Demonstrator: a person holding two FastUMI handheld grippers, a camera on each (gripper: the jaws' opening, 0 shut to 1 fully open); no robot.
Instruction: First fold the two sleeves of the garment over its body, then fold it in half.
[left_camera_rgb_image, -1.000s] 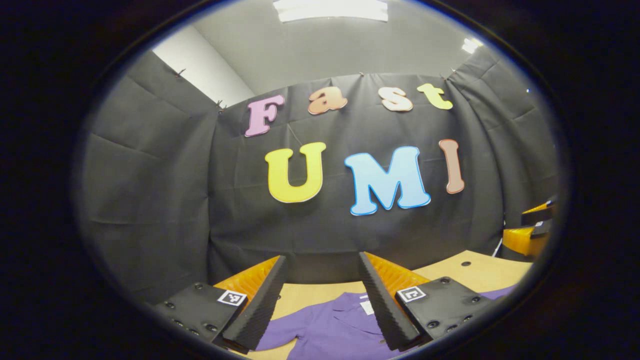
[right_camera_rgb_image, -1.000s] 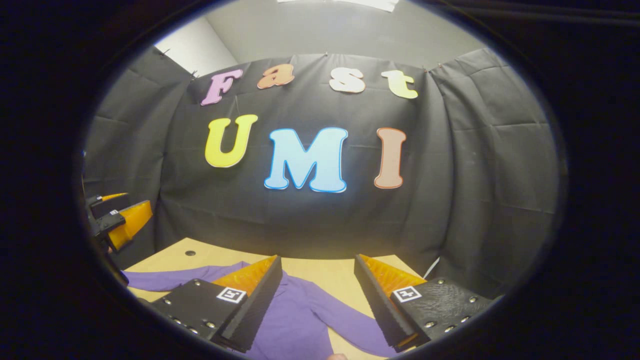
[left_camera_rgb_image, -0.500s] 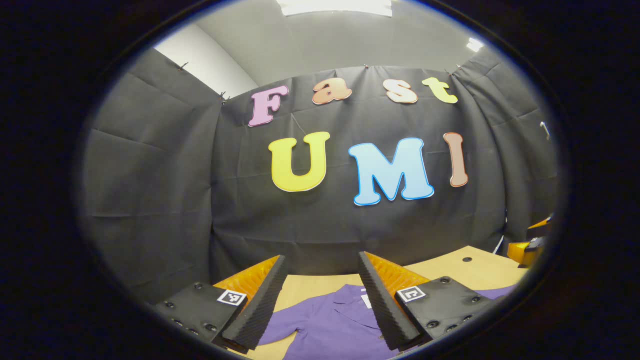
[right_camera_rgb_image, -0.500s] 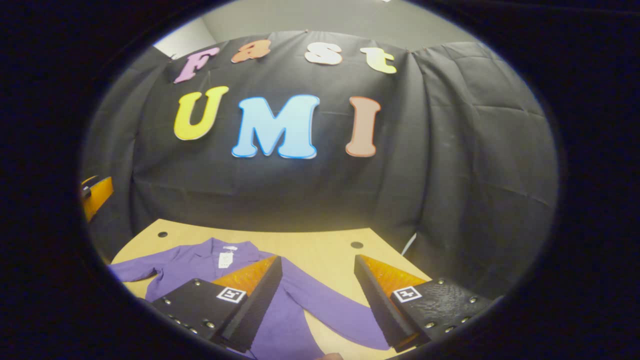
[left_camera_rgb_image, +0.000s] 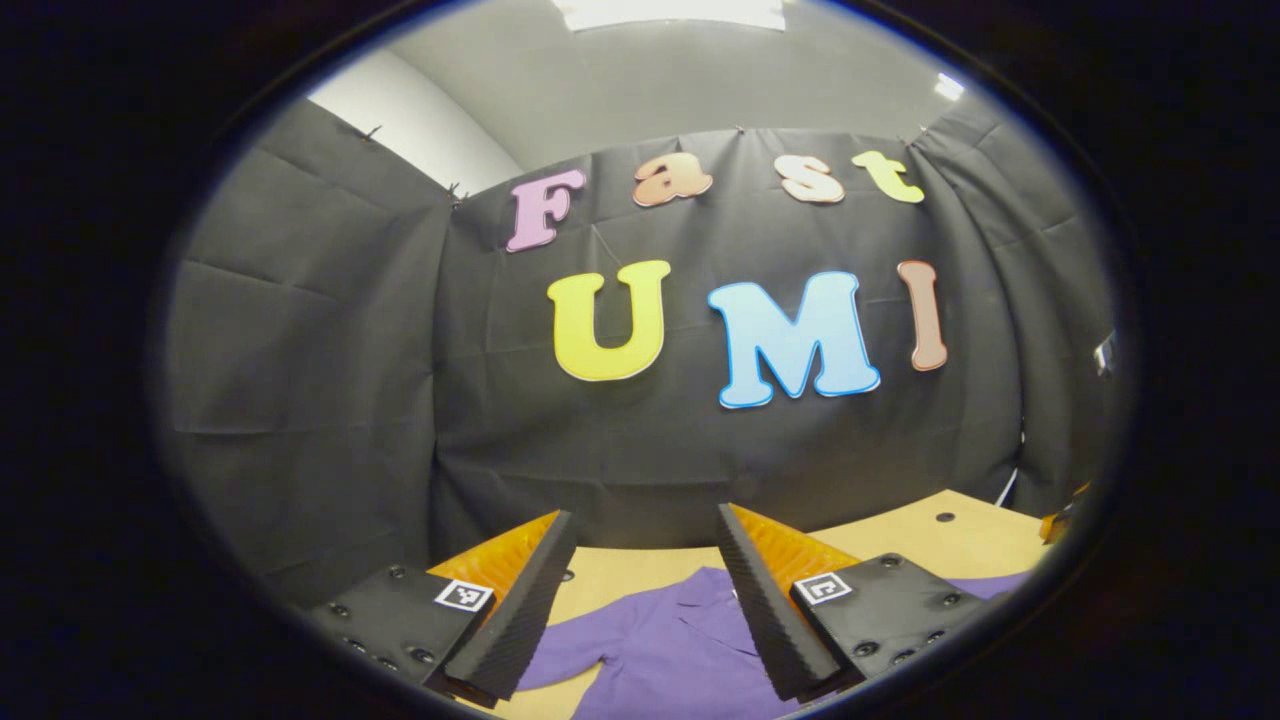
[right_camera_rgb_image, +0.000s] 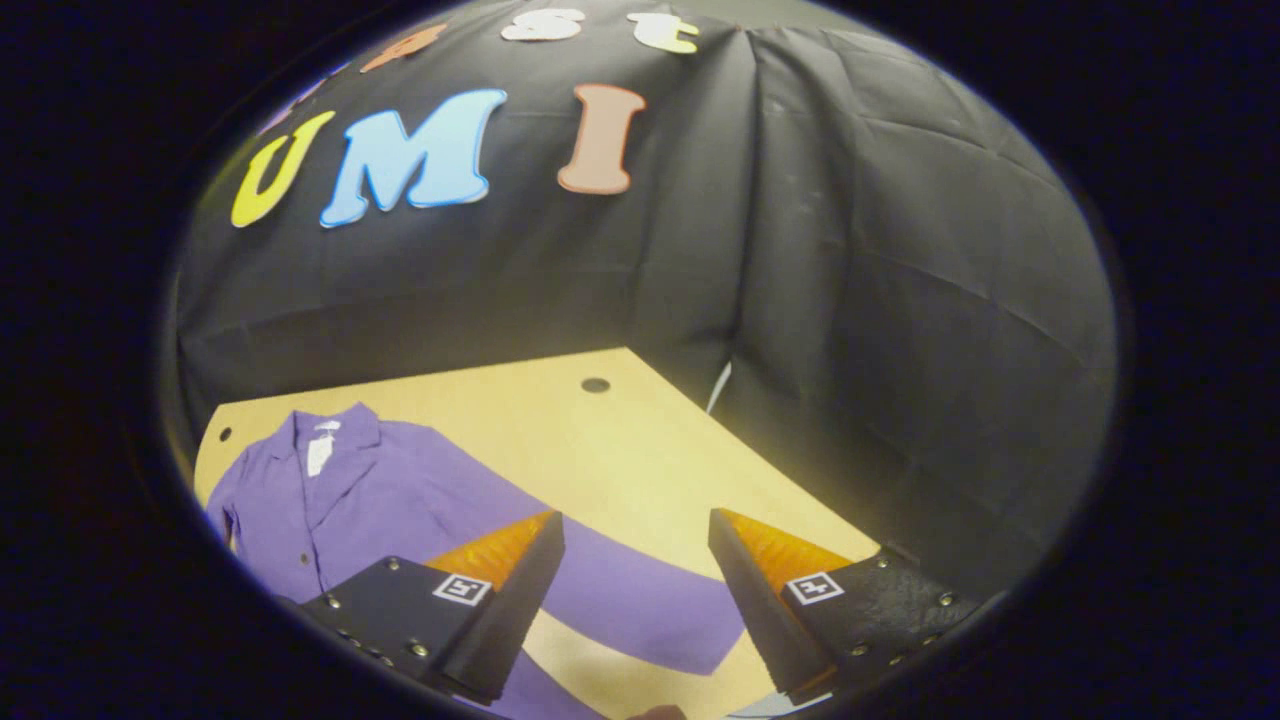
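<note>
A purple long-sleeved shirt lies flat on the wooden table, collar toward the back wall with a white tag at the neck. One sleeve stretches out to the right and ends between the fingers of my right gripper, which hovers open above it. In the left gripper view the shirt shows its collar and the other sleeve below my left gripper, which is open and holds nothing.
The table has small round holes near its back corners. Black cloth walls close in behind and on both sides. The table's right edge runs just beyond the right sleeve.
The right gripper has tilted downward and swung right, bringing the shirt's right sleeve under its fingers. The left gripper has barely shifted. The other gripper has slid out of both views.
</note>
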